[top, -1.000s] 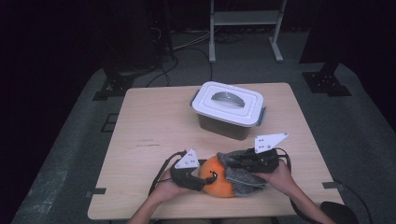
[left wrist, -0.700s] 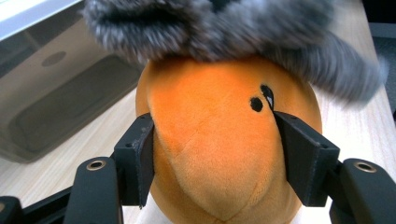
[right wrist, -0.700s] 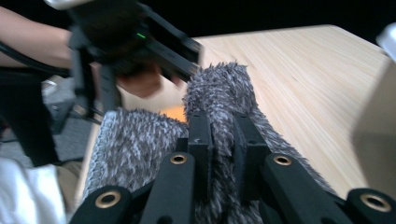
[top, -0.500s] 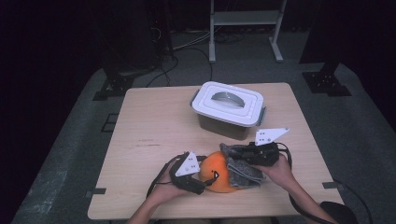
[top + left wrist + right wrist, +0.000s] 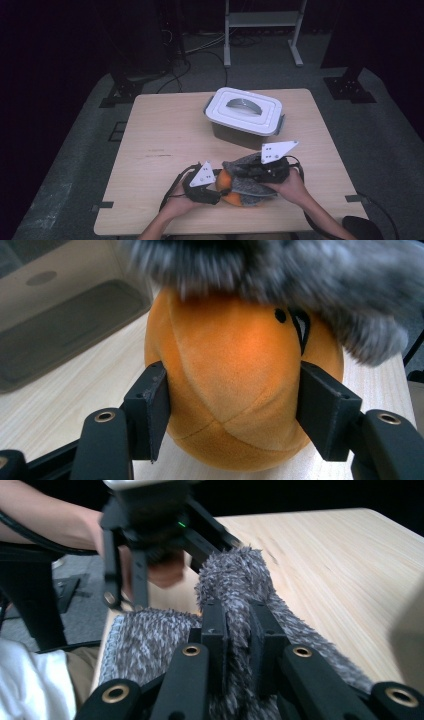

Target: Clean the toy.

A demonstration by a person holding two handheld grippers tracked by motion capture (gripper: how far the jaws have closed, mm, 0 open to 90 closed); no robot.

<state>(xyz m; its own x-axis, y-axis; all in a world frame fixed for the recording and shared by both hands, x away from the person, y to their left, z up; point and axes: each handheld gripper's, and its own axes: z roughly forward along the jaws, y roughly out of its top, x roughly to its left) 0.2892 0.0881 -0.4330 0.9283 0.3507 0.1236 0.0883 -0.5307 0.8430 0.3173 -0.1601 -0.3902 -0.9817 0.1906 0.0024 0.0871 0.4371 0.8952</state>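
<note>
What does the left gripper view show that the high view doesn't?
Left gripper view: up close, the left gripper has its jaws on either side of the orange plush toy; they have just been closing on it and now press its sides. The toy's black face marks are clear too.

High view: the whole table, the box's white lid, and the right gripper pinching the grey furry fabric.

Both: the toy, the fabric over it, and the box.

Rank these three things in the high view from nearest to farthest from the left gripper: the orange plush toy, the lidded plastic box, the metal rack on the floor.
1. Orange plush toy, between the left gripper's jaws.
2. Lidded plastic box, mid-table.
3. Metal rack, beyond the table.
</note>
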